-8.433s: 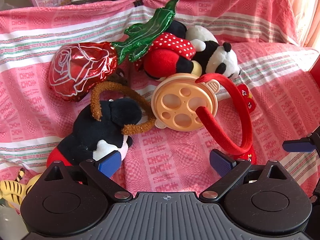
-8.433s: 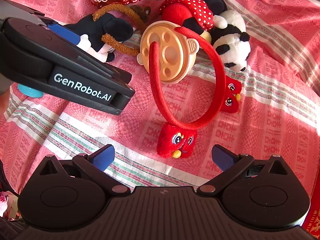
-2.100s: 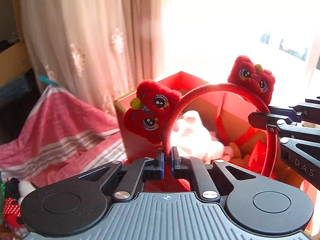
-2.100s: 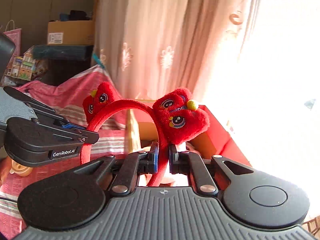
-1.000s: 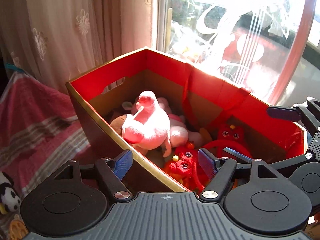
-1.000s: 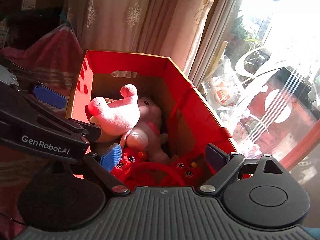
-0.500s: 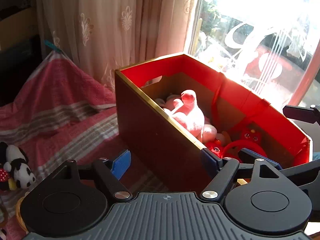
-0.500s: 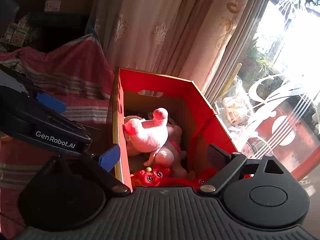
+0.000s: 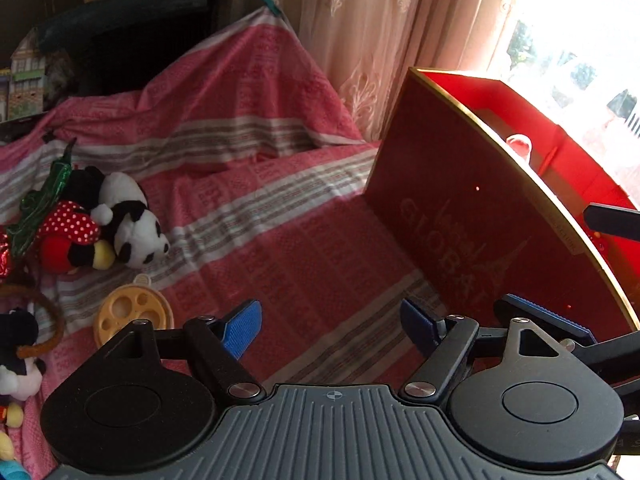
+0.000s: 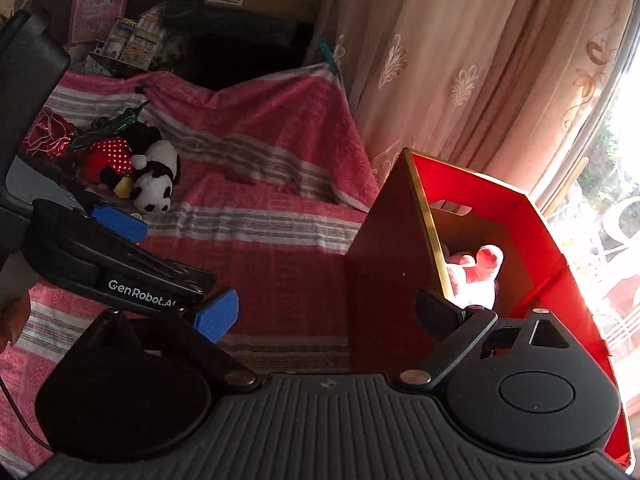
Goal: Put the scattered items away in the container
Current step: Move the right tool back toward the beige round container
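Both my grippers, left [image 9: 332,330] and right [image 10: 326,314], gape empty over the pink striped cloth [image 9: 288,240]. Just beyond stands the red cardboard box [image 10: 384,264] holding a pink plush [image 10: 476,276]; farther left lie the panda plush [image 9: 134,226] and perforated tan plastic disc [image 9: 134,314].

One red box [image 10: 536,236], with one pink plush [image 10: 476,272] showing inside it. On the striped cloth [image 9: 280,216]: one panda [image 9: 132,224], one polka-dot mouse doll [image 9: 68,236], one black mouse doll [image 9: 18,344] (partly cut off), one yellow holed disc [image 9: 134,314], one foil rose [image 10: 48,138], one brown headband [image 9: 44,320]
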`<state>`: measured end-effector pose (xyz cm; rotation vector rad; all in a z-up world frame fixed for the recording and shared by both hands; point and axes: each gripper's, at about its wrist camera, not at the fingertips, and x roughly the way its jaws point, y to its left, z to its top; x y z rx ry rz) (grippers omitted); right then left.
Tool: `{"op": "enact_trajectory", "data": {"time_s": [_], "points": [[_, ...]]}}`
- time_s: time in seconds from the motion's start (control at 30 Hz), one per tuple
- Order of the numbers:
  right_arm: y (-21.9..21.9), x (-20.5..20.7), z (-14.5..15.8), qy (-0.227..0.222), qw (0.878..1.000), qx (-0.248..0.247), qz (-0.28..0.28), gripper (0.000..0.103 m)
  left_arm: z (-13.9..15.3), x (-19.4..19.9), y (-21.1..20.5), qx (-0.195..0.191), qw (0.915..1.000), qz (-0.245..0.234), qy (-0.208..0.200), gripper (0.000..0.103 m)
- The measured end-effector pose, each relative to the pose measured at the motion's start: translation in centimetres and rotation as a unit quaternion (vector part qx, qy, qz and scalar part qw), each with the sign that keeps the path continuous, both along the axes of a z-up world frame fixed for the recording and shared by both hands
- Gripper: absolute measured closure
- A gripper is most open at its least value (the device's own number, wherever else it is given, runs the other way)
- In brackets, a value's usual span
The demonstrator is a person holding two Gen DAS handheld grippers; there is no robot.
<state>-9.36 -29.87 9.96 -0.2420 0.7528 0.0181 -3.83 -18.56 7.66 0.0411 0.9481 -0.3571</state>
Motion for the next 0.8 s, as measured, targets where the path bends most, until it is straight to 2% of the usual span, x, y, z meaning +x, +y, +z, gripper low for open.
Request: {"op": "enact_trajectory", "data": {"time_s": [0.23,0.43,0.7,0.8], "points": [[4.0,1.2,-1.4,0.022,0.999,0.019,0.020,0.007,-2.1,-0.3,6.2,0.014,0.9967,0.074,0.032,0.016],[6.7,1.8,-2.2,0.035,0.999,0.023,0.034,0.007,-2.9,-0.5,10.5,0.028,0.9925,0.114,0.035,0.016],[10.5,3.1,-4.5,0.063,0.996,0.038,0.057,0.007,-5.5,-1.0,16.1,0.056,0.9820,0.172,0.056,0.016],[11.6,4.0,-5.4,0.075,0.994,0.051,0.065,0.007,-6.5,-0.9,18.2,0.054,0.9778,0.190,0.070,0.016]]}}
